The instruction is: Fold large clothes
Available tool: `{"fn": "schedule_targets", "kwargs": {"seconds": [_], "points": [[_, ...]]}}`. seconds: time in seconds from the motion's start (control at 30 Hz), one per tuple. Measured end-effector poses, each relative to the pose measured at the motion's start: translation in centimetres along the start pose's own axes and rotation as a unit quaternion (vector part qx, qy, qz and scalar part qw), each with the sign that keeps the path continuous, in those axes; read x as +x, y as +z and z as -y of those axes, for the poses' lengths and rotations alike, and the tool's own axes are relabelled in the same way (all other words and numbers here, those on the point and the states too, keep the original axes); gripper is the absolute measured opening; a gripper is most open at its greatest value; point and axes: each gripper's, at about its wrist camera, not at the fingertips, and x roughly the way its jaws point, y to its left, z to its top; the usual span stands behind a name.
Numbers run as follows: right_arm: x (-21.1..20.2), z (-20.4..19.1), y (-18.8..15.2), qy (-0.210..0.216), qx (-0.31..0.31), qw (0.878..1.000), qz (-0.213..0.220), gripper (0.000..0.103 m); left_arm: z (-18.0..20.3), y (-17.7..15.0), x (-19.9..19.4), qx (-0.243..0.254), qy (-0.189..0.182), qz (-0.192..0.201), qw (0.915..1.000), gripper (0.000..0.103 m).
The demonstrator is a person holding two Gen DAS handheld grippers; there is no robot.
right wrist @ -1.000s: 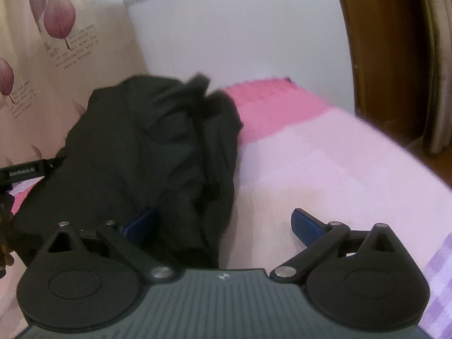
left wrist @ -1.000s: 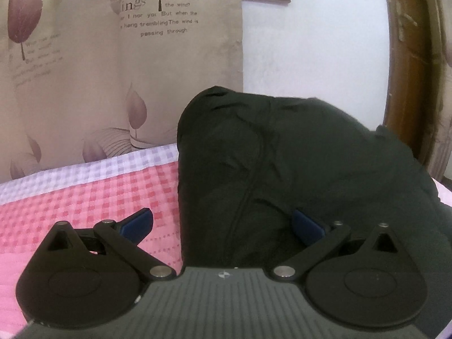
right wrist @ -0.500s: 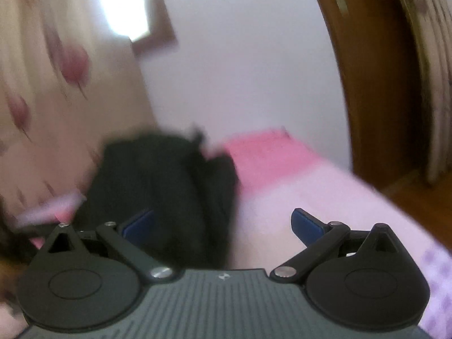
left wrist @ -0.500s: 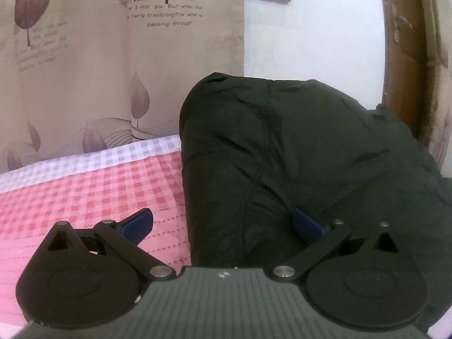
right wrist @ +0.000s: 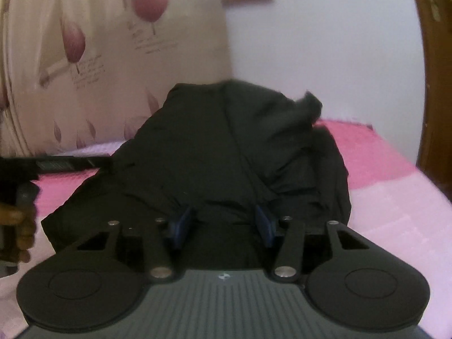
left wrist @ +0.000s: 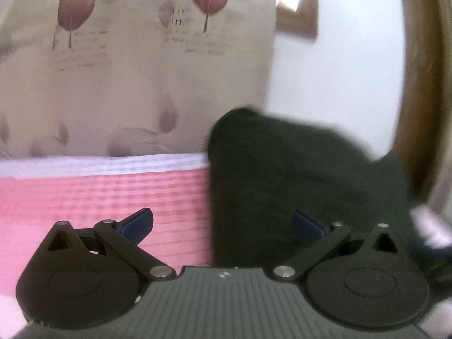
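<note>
A large black jacket (right wrist: 226, 152) lies bunched on a pink bed; it also shows in the left wrist view (left wrist: 296, 175), right of centre. My right gripper (right wrist: 223, 223) has its blue pads pinched on a fold at the jacket's near edge. My left gripper (left wrist: 223, 223) is open, its left pad over the pink sheet and its right pad over the jacket's left edge, holding nothing. The left gripper's body (right wrist: 56, 163) and the hand holding it show at the left of the right wrist view.
The pink checked bedsheet (left wrist: 99, 197) runs left of the jacket, with a lilac strip at its far edge. A beige leaf-print curtain (left wrist: 127, 70) hangs behind. A white wall and a brown wooden door frame (right wrist: 435, 70) stand at the right.
My right gripper swung left onto the jacket and closed on a fold at its near edge. My left gripper stayed open and its view shifted, the jacket now lower and further right.
</note>
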Motion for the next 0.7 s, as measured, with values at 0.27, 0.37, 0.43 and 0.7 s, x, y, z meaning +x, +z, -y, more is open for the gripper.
{"fn": "schedule_targets", "kwargs": {"seconds": [0.27,0.37,0.43,0.7], "points": [[-1.7,2.2,3.3,0.046,0.058,0.997,-0.003,0.051,3.2,-3.6,1.2,0.022,-0.076,-0.021,0.9967,0.103],[-2.3,2.7,6.4,0.032,0.022,0.999,0.031,0.057,2.9,-4.7,1.0,0.050,-0.081,0.003,0.9955,0.103],[-0.9,2.9,8.6,0.022,0.001,0.999,0.033,0.057,2.8,-4.5,1.2,0.054,-0.080,-0.004,0.9953,0.103],[9.6,4.5,10.2,-0.029,-0.073,0.996,-0.047,0.037,1.9,-4.8,1.4,0.044,-0.083,-0.013,0.9955,0.103]]}}
